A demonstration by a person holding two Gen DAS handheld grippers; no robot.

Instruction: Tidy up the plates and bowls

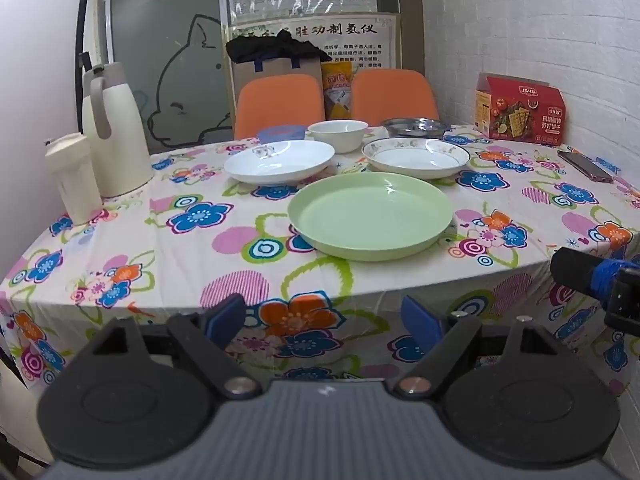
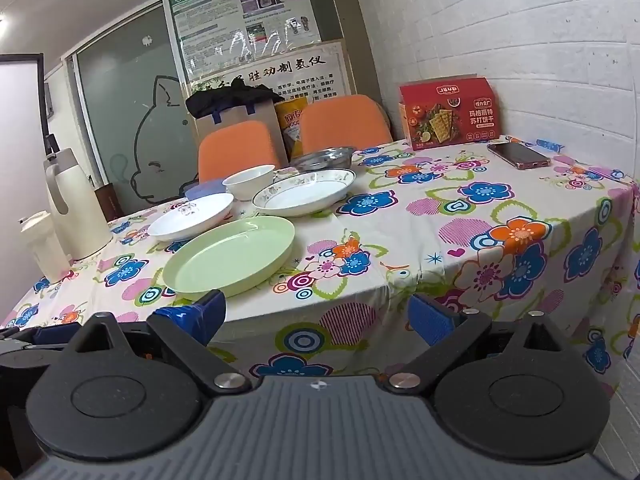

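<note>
Both your left gripper (image 1: 326, 320) and right gripper (image 2: 318, 316) hung apart, empty — the glossy green plate (image 1: 370, 214) risked slipping from a shallow rim pinch.

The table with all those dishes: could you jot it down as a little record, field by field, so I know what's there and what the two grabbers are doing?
surface: table under a flowered cloth
nearest dish: green plate, empty
behind it: white plate and patterned-rim plate, side by side
further back: white bowl, blue dish, metal dish
other items: thermos jug, red cracker box, phone
left gripper: open, holding nothing, short of the table
right gripper: open, holding nothing
stacking: not yet begun
</note>
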